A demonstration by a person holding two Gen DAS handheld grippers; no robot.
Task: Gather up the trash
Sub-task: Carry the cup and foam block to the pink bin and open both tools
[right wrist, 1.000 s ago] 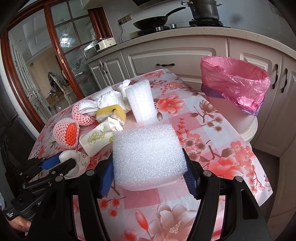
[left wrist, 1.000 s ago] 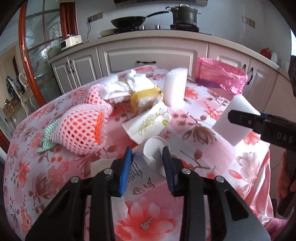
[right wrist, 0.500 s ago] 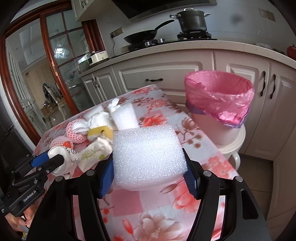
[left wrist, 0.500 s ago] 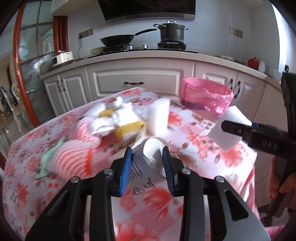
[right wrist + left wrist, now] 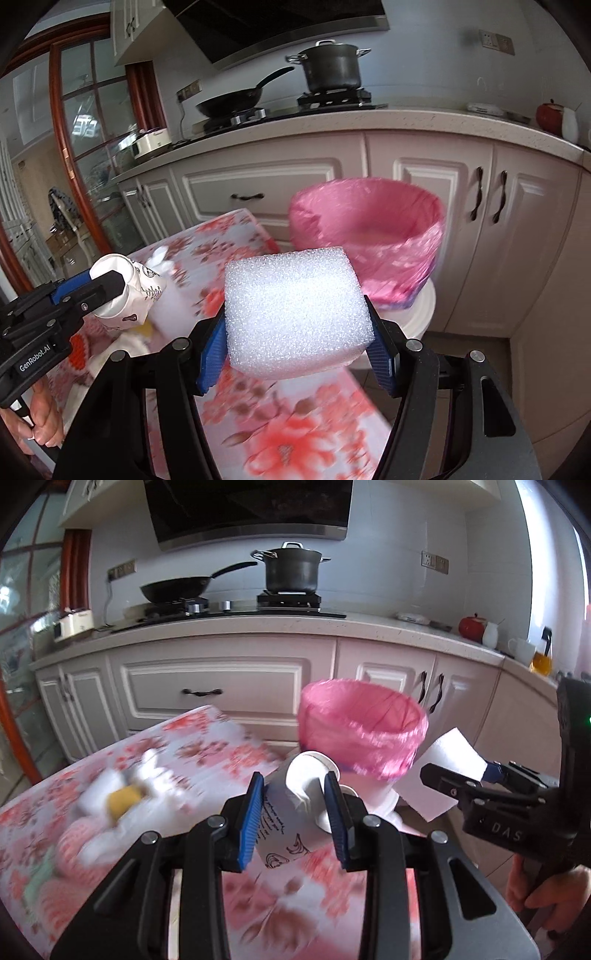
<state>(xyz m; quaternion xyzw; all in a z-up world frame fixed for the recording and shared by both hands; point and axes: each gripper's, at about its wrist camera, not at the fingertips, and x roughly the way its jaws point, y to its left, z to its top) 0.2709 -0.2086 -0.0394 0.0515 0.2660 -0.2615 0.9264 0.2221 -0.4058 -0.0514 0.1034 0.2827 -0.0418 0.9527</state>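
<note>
My left gripper (image 5: 295,808) is shut on a crushed white paper cup (image 5: 291,812) with black print, held above the flowered table (image 5: 184,753). It also shows in the right wrist view (image 5: 125,291). My right gripper (image 5: 295,332) is shut on a white foam block (image 5: 295,314), seen from the left wrist view as a white slab (image 5: 439,775). A bin lined with a pink bag (image 5: 369,236) stands just past the table's far edge, ahead of both grippers; it also shows in the left wrist view (image 5: 362,727).
Blurred trash lies on the table at left: a yellow sponge (image 5: 123,799), white tissue (image 5: 155,771) and pink foam netting (image 5: 74,845). White kitchen cabinets (image 5: 221,694) and a counter with a pan (image 5: 184,587) and pot (image 5: 291,568) stand behind the bin.
Both grippers have risen and moved forward toward the pink bin, each still holding its item. The table trash has dropped lower and to the left in view.
</note>
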